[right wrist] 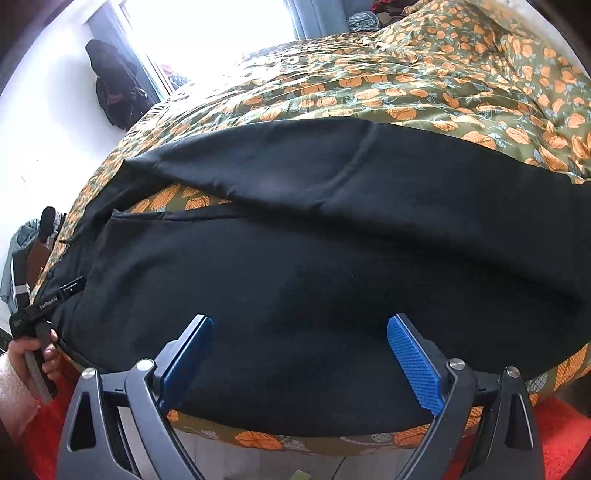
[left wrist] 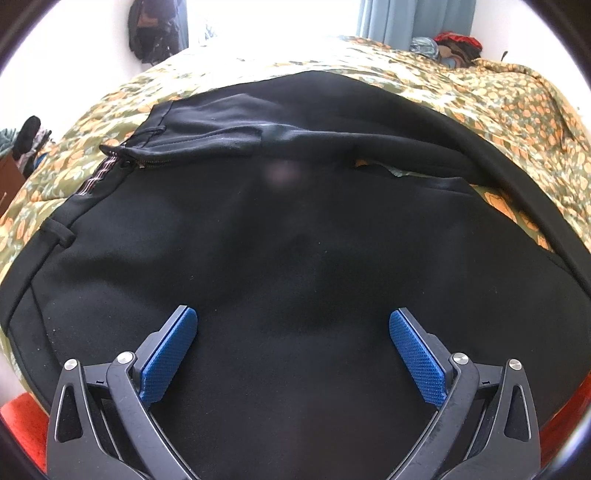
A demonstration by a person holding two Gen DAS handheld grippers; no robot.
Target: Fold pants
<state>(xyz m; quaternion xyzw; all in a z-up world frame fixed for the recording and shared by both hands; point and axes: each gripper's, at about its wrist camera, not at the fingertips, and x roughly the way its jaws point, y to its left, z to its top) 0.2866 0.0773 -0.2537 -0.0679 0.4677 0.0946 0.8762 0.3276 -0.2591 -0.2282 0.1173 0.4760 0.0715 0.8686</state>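
Note:
Black pants [left wrist: 280,236] lie spread on a bed with an olive and orange floral cover [left wrist: 509,110]. In the left wrist view the waistband with its open zipper [left wrist: 122,158] is at the left, and the far leg lies across the top. My left gripper [left wrist: 293,325] is open and empty just above the near leg. In the right wrist view the two legs [right wrist: 332,266] run side by side, with a strip of cover between them. My right gripper [right wrist: 300,332] is open and empty over the near leg by the bed's front edge. The left gripper [right wrist: 51,299] shows at the far left there.
A bright window with blue curtains [left wrist: 413,18] lies beyond the bed. Dark bags hang on the white wall [right wrist: 114,88]. Clothes are piled at the bed's far right corner [left wrist: 454,44]. Red floor covering [right wrist: 561,435] lies below the bed's front edge.

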